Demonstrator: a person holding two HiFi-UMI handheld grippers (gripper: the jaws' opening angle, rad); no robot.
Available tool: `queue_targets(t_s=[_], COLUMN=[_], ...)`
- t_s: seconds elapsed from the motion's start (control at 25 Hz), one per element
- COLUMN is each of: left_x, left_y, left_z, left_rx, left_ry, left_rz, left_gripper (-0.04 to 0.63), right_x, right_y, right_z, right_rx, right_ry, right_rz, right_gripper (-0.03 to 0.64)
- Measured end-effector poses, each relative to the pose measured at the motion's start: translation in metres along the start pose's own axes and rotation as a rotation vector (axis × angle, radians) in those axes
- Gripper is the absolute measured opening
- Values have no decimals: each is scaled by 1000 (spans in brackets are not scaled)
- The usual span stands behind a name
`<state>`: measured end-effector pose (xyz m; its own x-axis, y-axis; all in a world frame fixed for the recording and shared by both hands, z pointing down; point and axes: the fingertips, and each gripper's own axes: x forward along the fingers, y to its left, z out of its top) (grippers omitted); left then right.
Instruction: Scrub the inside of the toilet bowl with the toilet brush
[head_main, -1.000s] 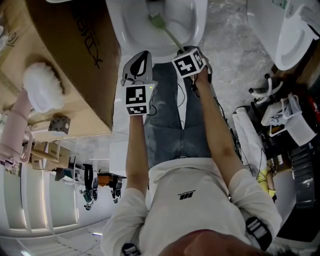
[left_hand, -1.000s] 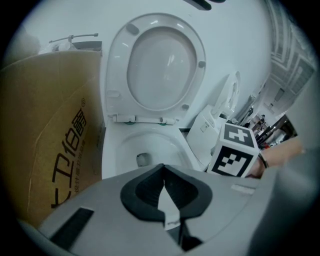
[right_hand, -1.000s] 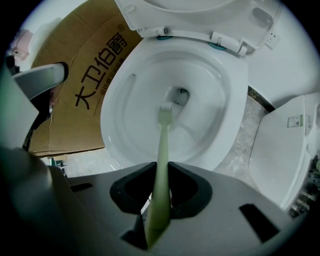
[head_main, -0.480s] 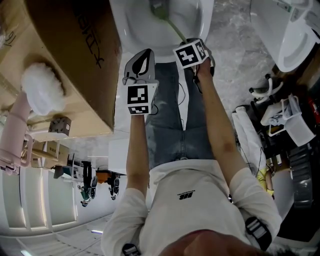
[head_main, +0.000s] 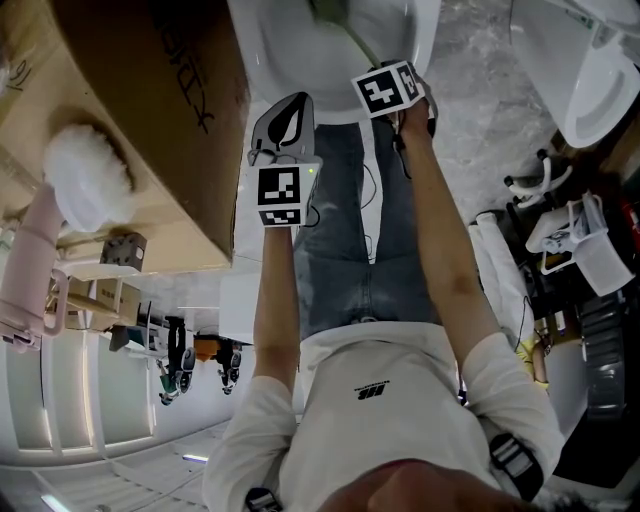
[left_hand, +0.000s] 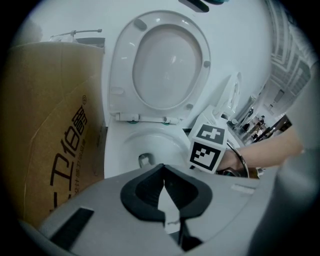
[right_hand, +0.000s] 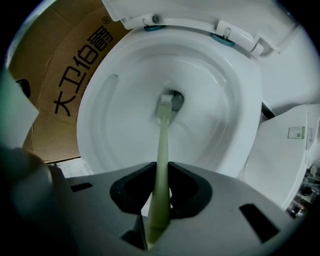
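Right gripper view: the toilet brush (right_hand: 161, 145) is clamped by its green handle between the fingers of the right gripper (right_hand: 160, 172), its head at the drain of the toilet bowl (right_hand: 115, 120). The fingers of the left gripper (left_hand: 164, 176) are pressed together, empty.

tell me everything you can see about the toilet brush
The toilet brush is pale green all over and looks like plastic: a slim straight handle ending in a small rectangular head with pale bristles, slightly blurred. The right gripper is shut on the handle's near end, which runs between its jaws. The brush points down into the white toilet bowl, its head at the drain opening at the bottom; actual contact there is hard to tell.
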<state>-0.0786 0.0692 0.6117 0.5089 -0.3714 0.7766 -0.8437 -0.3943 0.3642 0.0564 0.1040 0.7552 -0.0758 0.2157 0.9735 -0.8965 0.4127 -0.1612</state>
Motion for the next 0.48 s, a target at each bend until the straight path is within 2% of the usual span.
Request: queue_targets(t_s=[0.48], left_x=[-2], left_y=[-3], left_z=[2], left_rx=[0], left_ry=[0], left_rz=[9], left_gripper=[11], right_x=[0], right_y=[-7], right_z=[10], right_rx=[-11], right_ry=[-3], right_rz=[4], right_gripper=[64])
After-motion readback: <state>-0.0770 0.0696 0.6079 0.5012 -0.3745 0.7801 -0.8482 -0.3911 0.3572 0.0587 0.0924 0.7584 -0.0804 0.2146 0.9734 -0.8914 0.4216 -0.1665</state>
